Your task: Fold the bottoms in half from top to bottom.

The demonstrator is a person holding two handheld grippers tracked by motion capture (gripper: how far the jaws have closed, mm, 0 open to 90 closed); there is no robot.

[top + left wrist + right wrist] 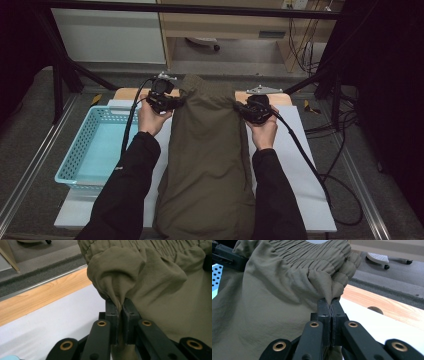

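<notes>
An olive-green pair of trousers (pixel 207 160) lies lengthwise down the middle of the white table top (pixel 300 165), elastic waistband at the far end. My left gripper (pixel 176 102) is shut on the left side of the garment just below the waistband, with a fold of cloth (pixel 117 277) pinched between its jaws. My right gripper (pixel 241 108) is shut on the right side, its jaws squeezing a gathered bit of cloth (pixel 332 290). The waistband end is lifted off the table between both hands. In the right gripper view the left gripper (pixel 227 257) appears at the upper left.
A light blue perforated basket (pixel 95 150) stands at the table's left. A wooden strip (pixel 37 297) edges the far side of the table. Black cables (pixel 320 175) trail off to the right, and black frame bars (pixel 65 75) stand behind.
</notes>
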